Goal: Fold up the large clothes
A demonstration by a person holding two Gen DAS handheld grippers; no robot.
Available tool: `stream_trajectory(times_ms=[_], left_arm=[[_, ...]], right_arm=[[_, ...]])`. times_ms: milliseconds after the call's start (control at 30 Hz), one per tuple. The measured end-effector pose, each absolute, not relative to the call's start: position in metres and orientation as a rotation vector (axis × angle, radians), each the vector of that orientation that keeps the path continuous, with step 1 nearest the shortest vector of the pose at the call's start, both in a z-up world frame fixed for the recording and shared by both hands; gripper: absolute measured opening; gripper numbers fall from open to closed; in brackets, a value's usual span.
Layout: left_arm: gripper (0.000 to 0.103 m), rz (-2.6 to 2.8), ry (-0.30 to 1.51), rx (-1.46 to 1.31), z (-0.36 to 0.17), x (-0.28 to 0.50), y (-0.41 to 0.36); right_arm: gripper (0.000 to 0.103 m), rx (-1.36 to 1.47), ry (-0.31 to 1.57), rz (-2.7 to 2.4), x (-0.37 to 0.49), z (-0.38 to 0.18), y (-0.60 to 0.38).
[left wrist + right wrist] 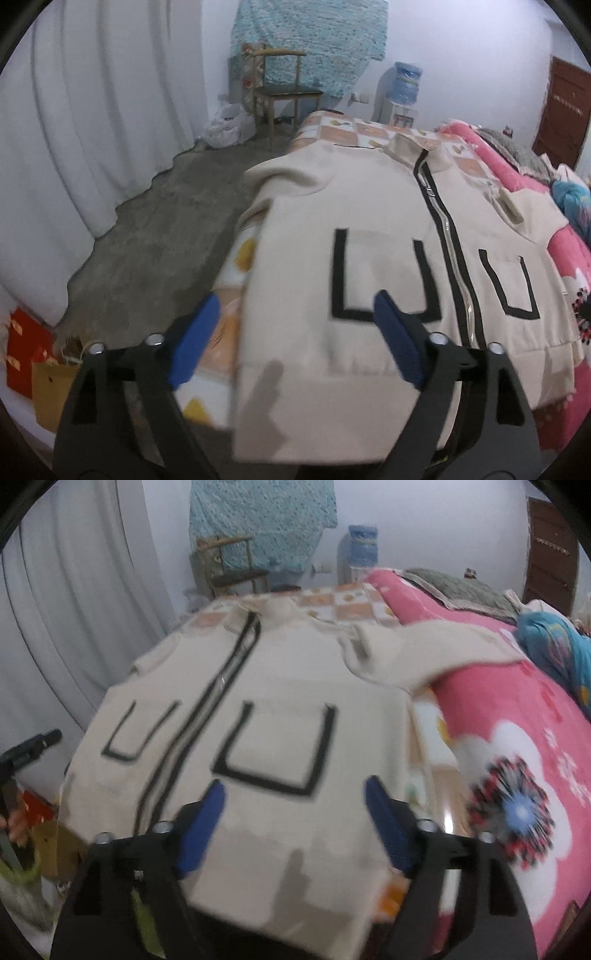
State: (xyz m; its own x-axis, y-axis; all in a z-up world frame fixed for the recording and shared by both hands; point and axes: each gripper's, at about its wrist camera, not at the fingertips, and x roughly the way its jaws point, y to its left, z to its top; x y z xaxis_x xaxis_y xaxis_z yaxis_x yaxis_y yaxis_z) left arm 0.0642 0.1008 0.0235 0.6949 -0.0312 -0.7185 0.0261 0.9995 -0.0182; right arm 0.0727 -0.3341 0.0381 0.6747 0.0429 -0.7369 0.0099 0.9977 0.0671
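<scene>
A cream zip-up jacket [388, 229] is lying front-up and flat across a checkered sheet [354, 129] on the bed, its collar pointing away from both cameras and its hem hanging at the near edge. A zipper [448, 236] edged in black is running down the middle, closed along most of its length, with a black-outlined pocket [384, 277] sitting on each side of it. The left gripper [295, 308] is hovering above the hem on the side nearest the floor, its blue fingers [195, 339] standing wide apart with nothing between them. The right gripper [295, 790] is hovering over the hem on the other side, near a pink floral quilt [517, 760], its fingers [388, 827] likewise spread and gripping nothing. In the right wrist view one sleeve [424, 653] is lying stretched out sideways, its far part resting on the quilt. Both views are showing motion blur. Behind the bed, a wooden chair [284, 92] and a water dispenser [404, 92] are standing against the wall, and a white curtain [92, 110] is hanging beside a bare concrete floor [166, 229].
</scene>
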Motion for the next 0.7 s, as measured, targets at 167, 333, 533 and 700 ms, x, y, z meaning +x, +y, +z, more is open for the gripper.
stream_trajectory(times_ms=[167,333,533,700], left_arm=[[0.086,-0.072,0.88,0.052,-0.002,0.11,0.058],[0.086,-0.058,0.936,0.096,-0.033,0.144,0.035],[0.093,-0.006,0.956,0.097,-0.053,0.155,0.032],[0.095,-0.02,0.963,0.022,-0.058,0.156,0.042]], right_arm=[[0.086,0.109,0.9,0.052,0.131,0.008,-0.313],[0.086,0.106,0.987,0.013,0.174,-0.022,-0.306],[0.087,0.098,1.026,-0.04,0.198,-0.045,-0.309],[0.096,0.016,1.015,-0.028,0.199,-0.051,-0.301]])
